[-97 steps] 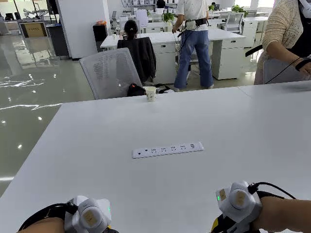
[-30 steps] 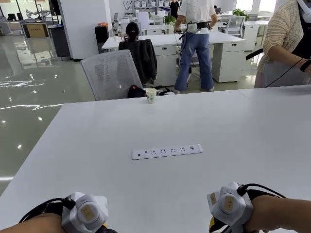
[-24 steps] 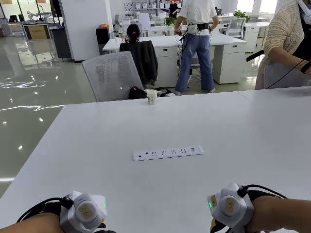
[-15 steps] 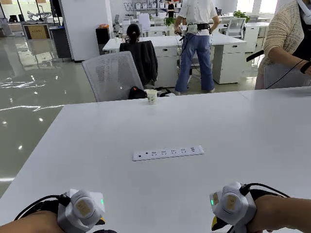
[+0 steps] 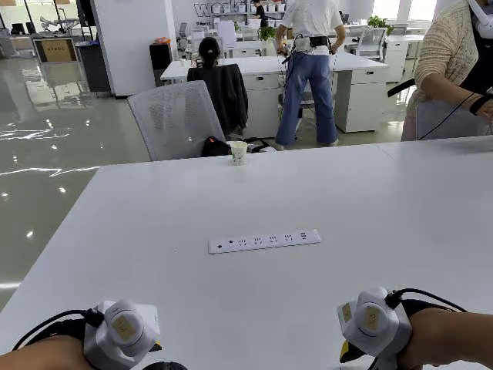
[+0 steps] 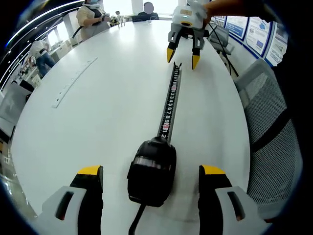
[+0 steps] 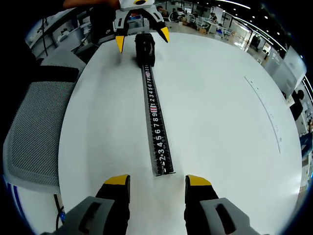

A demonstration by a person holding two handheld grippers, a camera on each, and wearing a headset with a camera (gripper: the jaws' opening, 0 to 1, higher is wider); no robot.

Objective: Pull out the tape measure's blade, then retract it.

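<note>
Tape measure case (image 6: 152, 169) sits low centre in the left gripper view, between the wide-spread jaws of the left claw (image 6: 150, 172), seemingly ungripped. Its blade (image 7: 155, 122) lies drawn out flat on the bench (image 6: 98, 107), its tip just ahead of the parted right claw (image 7: 157, 180). To retract well, clamp the case squarely first, then pinch the tip and feed it back slowly and in line, so it cannot whip.

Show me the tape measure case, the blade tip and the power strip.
tape measure case (image 6: 151, 169), left gripper view, black housing top
blade tip (image 7: 164, 169), right gripper view, hooked end
power strip (image 5: 264, 240), head view, middle sockets
</note>
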